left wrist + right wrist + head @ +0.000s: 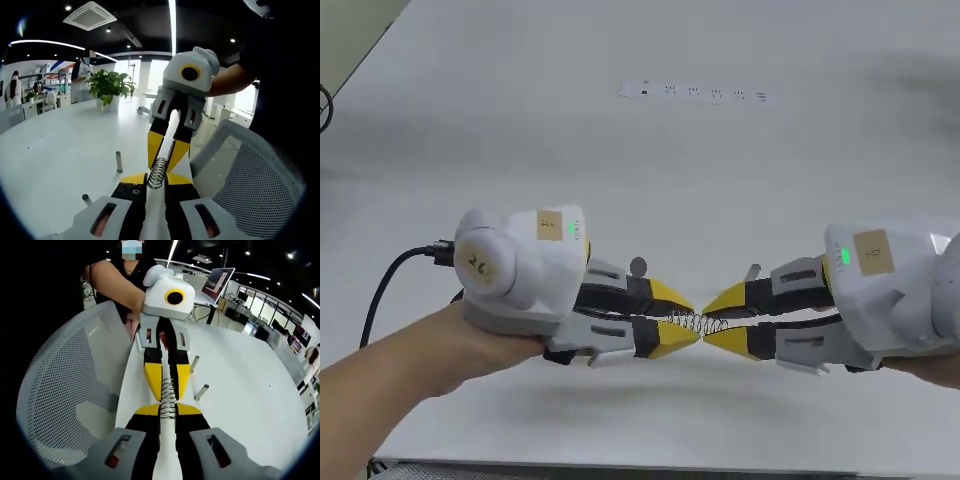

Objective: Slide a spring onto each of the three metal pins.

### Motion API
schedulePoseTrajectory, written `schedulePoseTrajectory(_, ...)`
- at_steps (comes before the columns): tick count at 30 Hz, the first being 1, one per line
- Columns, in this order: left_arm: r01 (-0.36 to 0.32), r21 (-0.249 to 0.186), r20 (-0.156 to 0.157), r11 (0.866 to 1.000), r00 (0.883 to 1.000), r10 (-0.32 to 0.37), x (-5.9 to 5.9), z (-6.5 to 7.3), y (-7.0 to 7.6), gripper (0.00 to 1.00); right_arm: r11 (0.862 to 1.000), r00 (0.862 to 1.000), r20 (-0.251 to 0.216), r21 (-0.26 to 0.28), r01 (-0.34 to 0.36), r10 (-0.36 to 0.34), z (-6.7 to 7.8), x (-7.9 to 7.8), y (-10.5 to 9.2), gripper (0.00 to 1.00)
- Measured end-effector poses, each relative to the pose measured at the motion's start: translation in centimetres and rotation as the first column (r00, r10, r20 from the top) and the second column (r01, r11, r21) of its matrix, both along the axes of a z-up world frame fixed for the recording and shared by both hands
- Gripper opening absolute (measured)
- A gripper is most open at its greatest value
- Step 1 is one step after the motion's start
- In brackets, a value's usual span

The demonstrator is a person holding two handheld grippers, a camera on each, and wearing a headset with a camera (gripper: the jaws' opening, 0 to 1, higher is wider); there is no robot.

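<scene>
Above the white bench [620,180], left tongs [156,179] and right tongs [168,411], tip to tip, each pinch one end of a coil spring [698,322], its axis level between them.

A white table [520,150] carries everything here. A white power strip [695,93] lies flat on it towards the far side. Well apart from the power strip, on the side nearer the person, two short metal pins stand on the bare top: one pin [638,266] roughly in line with the strip's left end, the other pin [753,272] roughly in line with its right end. In the left gripper view the table [55,150] bears a pin standing upright [119,161], with a shorter-looking one [86,199] near it.
</scene>
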State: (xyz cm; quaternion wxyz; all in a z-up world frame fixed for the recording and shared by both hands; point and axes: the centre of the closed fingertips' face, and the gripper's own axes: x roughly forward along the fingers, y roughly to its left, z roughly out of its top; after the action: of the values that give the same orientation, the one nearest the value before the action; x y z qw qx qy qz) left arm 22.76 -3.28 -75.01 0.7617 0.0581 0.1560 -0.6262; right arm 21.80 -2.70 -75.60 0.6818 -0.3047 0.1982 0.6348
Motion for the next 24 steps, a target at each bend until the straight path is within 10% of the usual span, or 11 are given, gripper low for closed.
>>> schedulePoseTrajectory(24, 0.010, -0.007, 0.028, 1.000, 1.000, -0.010, -0.39, 0.53, -0.05, 0.02, 1.000, 1.000, -0.003, 0.013, -0.004, 0.004, 0.29, -0.19, -0.12, 0.08)
